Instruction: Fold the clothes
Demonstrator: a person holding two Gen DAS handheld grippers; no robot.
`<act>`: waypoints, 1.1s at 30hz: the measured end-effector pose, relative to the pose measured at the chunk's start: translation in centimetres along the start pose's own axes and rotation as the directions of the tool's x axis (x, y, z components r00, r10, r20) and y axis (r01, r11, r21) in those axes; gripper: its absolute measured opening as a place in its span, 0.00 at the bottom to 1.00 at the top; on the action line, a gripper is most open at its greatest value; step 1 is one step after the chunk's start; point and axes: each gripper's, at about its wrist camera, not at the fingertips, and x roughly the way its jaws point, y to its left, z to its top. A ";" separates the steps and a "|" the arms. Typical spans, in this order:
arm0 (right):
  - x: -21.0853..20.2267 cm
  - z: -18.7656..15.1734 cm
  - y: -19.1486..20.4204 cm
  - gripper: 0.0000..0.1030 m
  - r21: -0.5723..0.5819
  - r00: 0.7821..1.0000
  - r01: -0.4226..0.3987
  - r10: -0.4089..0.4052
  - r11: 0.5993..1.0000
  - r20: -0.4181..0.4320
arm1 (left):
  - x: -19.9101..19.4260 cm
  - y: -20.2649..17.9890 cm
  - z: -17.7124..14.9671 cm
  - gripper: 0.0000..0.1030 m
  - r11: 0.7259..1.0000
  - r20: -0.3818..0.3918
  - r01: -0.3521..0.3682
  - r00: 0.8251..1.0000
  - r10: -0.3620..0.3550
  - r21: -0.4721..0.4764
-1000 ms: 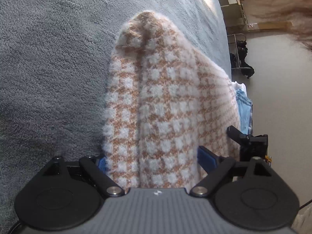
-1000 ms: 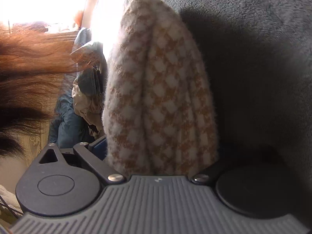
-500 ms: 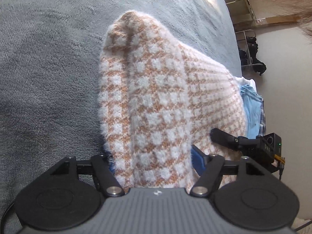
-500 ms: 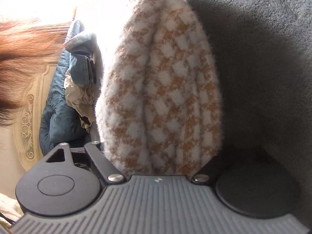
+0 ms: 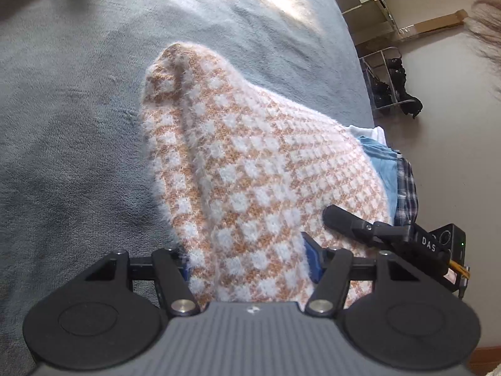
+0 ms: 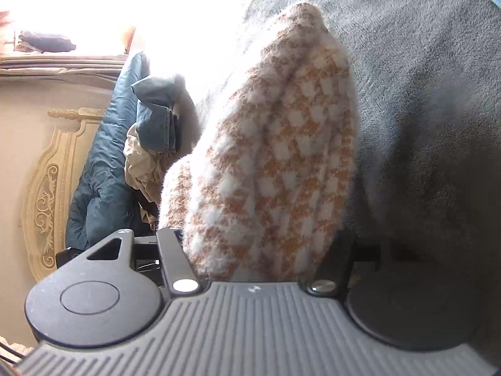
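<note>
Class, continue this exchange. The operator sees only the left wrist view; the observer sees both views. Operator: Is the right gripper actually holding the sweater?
Observer: Yes. The right gripper has just been closing its jaws, and they now clamp a bunched fold of the sweater.
Operator: Is anything beside it on that side?
Observer: Jeans and a blue jacket are piled to its left in the right wrist view.
Operator: And behind those?
Observer: A cream carved panel.
</note>
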 end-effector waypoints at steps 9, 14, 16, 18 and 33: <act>-6.4 -4.4 6.2 0.58 -0.025 0.984 0.013 -0.008 1.000 0.176 | -5.4 -5.0 1.3 0.60 0.987 0.006 0.103 0.994 -0.105 0.126; -11.5 -7.8 7.9 0.58 -0.012 0.957 0.054 -0.048 0.998 0.285 | -9.0 -5.3 -0.4 0.60 0.965 -0.026 0.174 0.985 -0.173 0.198; -13.2 -9.2 8.0 0.58 0.002 0.944 0.063 -0.060 0.998 0.324 | -11.8 -3.5 -2.9 0.60 0.954 -0.046 0.202 0.979 -0.197 0.223; -14.5 -10.2 7.8 0.58 0.017 0.933 0.070 -0.072 0.997 0.354 | -11.9 -4.1 -3.9 0.60 0.944 -0.069 0.229 0.973 -0.219 0.237; -24.9 -8.2 4.6 0.57 0.015 0.897 0.152 -0.144 0.988 0.417 | -4.6 -10.5 -7.5 0.60 0.936 -0.087 0.310 0.950 -0.299 0.167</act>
